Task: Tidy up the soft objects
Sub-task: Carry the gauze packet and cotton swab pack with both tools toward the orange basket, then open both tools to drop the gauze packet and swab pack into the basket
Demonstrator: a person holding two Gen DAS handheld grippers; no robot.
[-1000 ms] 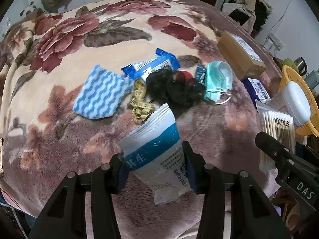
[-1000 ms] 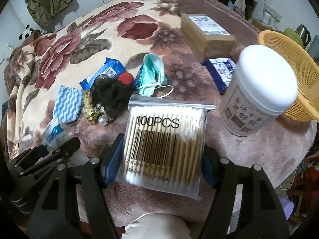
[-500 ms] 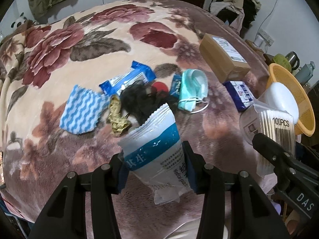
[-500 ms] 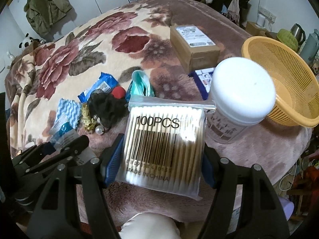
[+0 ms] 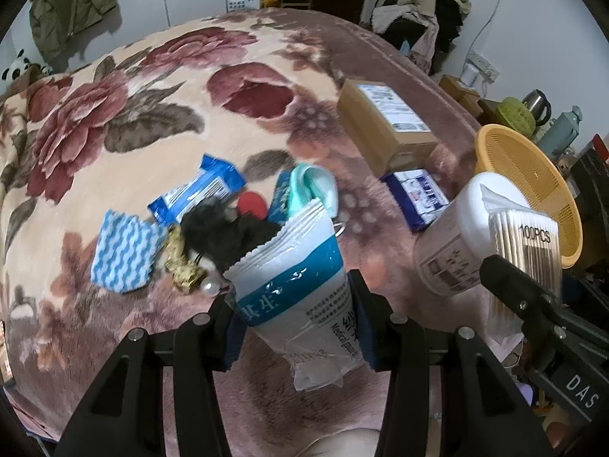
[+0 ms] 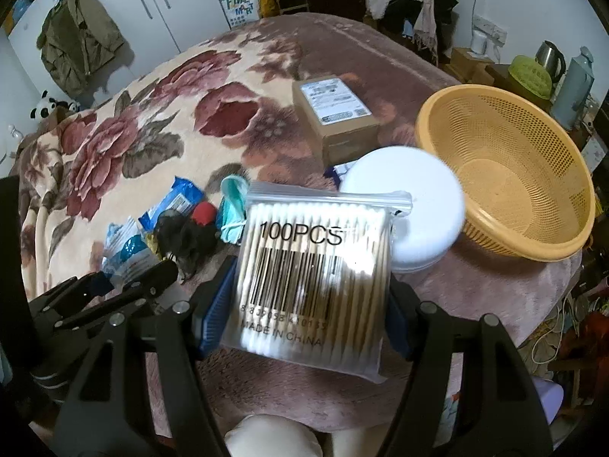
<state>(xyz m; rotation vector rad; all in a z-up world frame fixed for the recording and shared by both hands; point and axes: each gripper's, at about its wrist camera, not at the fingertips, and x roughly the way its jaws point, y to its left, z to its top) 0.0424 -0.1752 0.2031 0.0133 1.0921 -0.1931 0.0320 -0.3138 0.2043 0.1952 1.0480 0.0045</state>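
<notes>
My left gripper point(image 5: 295, 323) clenched on white-teal gauze packet point(image 5: 300, 289), held above floral blanket point(image 5: 152, 122). My right gripper point(image 6: 304, 304) clenched on cotton swab bag point(image 6: 316, 274). White-lidded jar point(image 6: 415, 209) just behind bag; orange basket point(image 6: 533, 243) ahead-right. Black scrunchie point(image 5: 224, 232), blue-striped cloth point(image 5: 121, 255), face mask point(image 5: 312, 186) ahead of left gripper.

Looks like someone's bedroom: floral blanket point(image 6: 160, 144), wardrobe point(image 6: 167, 3) past the tongs, green coat point(image 6: 80, 49) hanging, clothes pile point(image 5: 418, 0).
</notes>
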